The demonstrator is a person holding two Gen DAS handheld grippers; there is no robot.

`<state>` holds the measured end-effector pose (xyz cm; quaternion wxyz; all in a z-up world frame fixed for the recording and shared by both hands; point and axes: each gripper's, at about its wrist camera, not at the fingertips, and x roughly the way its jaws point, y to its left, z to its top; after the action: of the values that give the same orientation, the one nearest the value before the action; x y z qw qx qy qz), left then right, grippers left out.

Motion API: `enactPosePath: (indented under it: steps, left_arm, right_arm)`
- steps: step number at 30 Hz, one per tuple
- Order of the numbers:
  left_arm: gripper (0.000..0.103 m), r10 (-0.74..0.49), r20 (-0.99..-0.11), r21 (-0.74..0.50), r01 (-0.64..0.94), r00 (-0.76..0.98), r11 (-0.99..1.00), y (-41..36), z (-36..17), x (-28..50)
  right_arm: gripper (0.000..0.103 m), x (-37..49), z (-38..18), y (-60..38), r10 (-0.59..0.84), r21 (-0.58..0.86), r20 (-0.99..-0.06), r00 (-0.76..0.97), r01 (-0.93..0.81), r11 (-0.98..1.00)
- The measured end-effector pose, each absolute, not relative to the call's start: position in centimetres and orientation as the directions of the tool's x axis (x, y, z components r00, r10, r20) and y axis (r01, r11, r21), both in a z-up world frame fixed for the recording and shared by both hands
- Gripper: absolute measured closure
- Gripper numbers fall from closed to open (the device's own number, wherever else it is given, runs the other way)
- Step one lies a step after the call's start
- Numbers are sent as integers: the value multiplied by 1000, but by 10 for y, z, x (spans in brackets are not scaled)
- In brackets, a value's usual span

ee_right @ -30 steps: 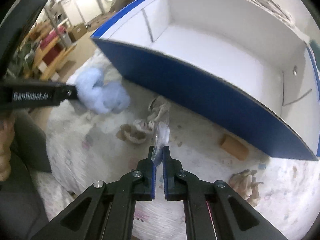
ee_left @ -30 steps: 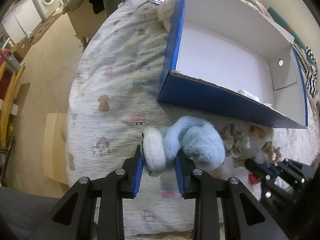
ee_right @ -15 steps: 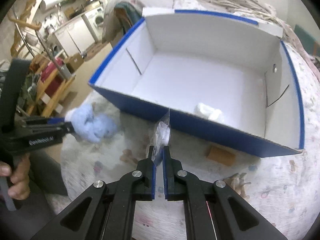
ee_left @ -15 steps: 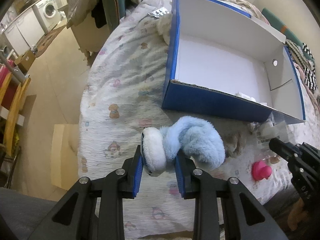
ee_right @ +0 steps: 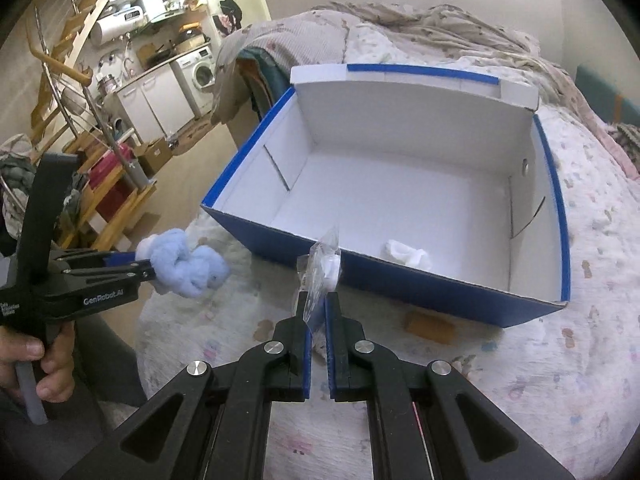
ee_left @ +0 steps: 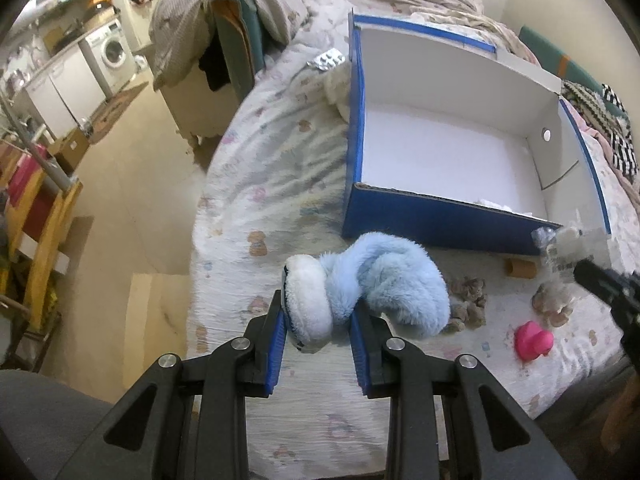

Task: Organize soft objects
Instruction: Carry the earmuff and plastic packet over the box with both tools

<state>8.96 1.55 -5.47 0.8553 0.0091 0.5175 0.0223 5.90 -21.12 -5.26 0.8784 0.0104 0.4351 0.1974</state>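
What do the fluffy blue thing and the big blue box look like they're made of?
Fluffy blue thing: plush synthetic fur, probably; long matte pile, white fleecy pad at one end. Blue box: cardboard, seemingly; smooth blue outside, plain white inside, raw brown corrugated edge along its near wall.

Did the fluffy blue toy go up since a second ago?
Yes. The fluffy blue toy, shut in the left gripper, has risen: the blue box and the bed look farther below.

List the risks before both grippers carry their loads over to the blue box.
1. The left gripper clamps only the white end of the fluffy blue earmuffs; the hanging bulk could catch the blue box wall.
2. The right gripper pinches a thin clear plastic packet by its edge; it may slip out.
3. The pink toy and brown plush pieces lie nearby and might get swept aside.
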Motion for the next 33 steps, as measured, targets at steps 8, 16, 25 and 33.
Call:
enactPosePath:
  steps: [8,16,25,33]
  left_arm:
    - [77,84,-887,58,-69,455,996,24,-50,80]
    - [77,55,-868,24,-69,493,997,6,-25,75]
    - [77,11,-869,11,-3,495,1000,-7,-7,100]
    - [77,-4,-848,21,41,530,999,-20,17,145]
  right_arm:
    - [95,57,-44,-220,364,206,-732,576,-323,924]
    - [95,60,-40,-229,356,214,-718,598,-297,931]
    - [95,67,-34,-244,338,249,-690,640,-229,941]
    - [95,76,-24,-254,345,279,-670,657,-207,938]
